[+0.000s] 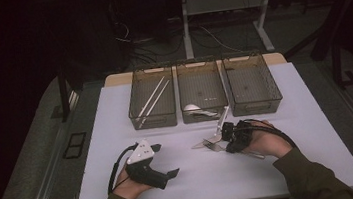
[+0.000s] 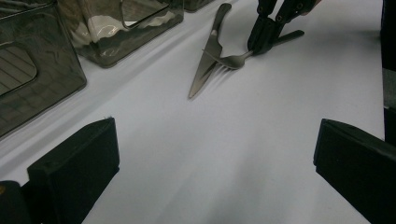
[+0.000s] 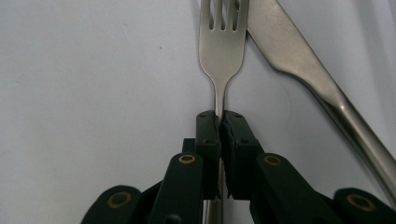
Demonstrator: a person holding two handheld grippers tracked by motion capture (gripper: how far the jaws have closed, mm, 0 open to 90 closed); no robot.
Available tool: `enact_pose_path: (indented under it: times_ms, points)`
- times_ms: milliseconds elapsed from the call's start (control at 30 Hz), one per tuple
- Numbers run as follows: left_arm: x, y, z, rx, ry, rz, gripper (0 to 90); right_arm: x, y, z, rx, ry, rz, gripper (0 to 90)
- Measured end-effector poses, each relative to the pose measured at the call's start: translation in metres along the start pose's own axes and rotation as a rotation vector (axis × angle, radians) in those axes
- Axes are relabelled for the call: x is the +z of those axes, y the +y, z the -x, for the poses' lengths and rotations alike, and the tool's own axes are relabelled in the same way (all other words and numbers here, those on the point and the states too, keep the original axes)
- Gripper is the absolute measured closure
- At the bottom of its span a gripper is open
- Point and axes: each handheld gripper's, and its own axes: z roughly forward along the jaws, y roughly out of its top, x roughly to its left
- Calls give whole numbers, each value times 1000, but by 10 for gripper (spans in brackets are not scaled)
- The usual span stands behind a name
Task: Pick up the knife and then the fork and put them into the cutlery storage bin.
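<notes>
Clamping the neck of a fork (image 3: pixel 222 51), right hand-held gripper (image 3: pixel 219 122) with both black jaws pressed together on the slim metal stem just below the tines. Fork of plain brushed steel, four tines, lying flat on the table (image 1: pixel 287 117), tines overlapping the blade of a table knife (image 3: pixel 299 60). Knife of the same dull steel, broad tapered blade, rounded handle running off toward the bins. Jaw links matte black plastic, brass-coloured pivot pins.

Left hand-held gripper (image 1: pixel 167 159) spread wide, nothing between its blocky black jaws; grey three-cornered plate on top, black cable looping back by the hand. Well apart from the fork and knife, bare surface between.

Table surface smooth, pale, matte, without creases near the cutlery. Fork and knife crossed in a shallow V right of centre, just in front of the middle bin.

Along the far side, three smoky translucent bins in a row, rectangular, straight-walled, cut-out handles in the end walls, sides nearly touching. Left bin (image 1: pixel 151 98): two pale chopsticks (image 1: pixel 154 98) lying diagonally. Middle bin (image 1: pixel 201 90): a white spoon-like piece (image 1: pixel 196 108) near the front wall. Right bin (image 1: pixel 251 84): contents not discernible.

Open surface wide at front centre and front left; front edge close behind both forearms. Right edge well away from the right hand.
</notes>
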Motion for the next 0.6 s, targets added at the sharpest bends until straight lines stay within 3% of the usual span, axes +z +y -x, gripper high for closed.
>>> enact_pose_path:
  times_ms: [333, 600]
  points:
    - [0, 0, 0, 3, 0, 1, 0, -14, -12, 7, 55, 47, 91, 851]
    - [0, 0, 0, 3, 0, 1, 0, -35, -26, 16, 103, 62, 238, 853]
